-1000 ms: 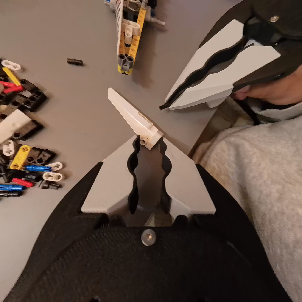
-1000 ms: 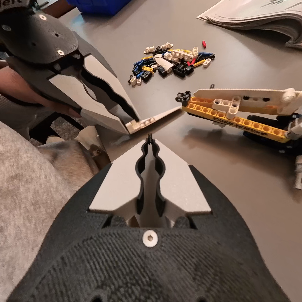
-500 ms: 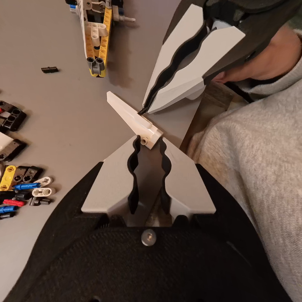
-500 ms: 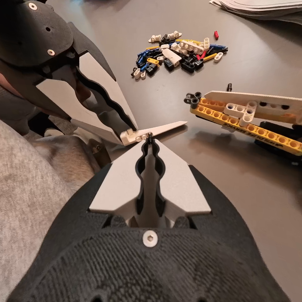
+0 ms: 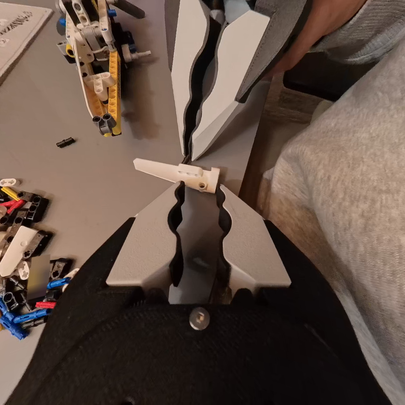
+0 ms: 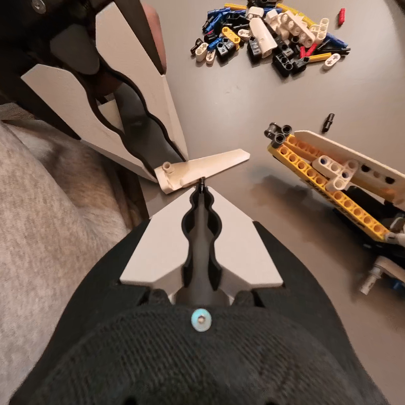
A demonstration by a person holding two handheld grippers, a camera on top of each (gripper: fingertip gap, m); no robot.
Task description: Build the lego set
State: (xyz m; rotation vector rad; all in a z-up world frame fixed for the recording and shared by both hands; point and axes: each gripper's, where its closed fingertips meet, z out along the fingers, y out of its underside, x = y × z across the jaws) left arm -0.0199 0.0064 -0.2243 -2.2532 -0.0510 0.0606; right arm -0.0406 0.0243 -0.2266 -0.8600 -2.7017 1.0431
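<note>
A white wing-shaped panel [image 5: 175, 173] is held just above the near edge of the grey table [image 5: 92, 175], its thick end clamped between the fingertips of the left gripper [image 5: 199, 186] and its narrow tip pointing toward the middle of the table. The right gripper [image 6: 202, 186], fingers pressed nearly together, pinches a small black pin [image 6: 201, 183] and holds its end against the panel's long edge, about midway along. Beyond the panel lies the partly built model [image 6: 333, 175], a yellow perforated beam with white panels and a dark grey connector at its near end, resting on the table well apart from both grippers. A second loose black pin [image 6: 328, 123] sits beside that model's tip. Farther off, a heap of spare pieces [image 6: 274, 37] in black, white, blue, yellow and red is spread on the tabletop. A printed booklet [image 5: 17, 39] lies at the table's far corner. The person's grey sweatshirt [image 5: 339, 197] fills the space at the table's edge.
</note>
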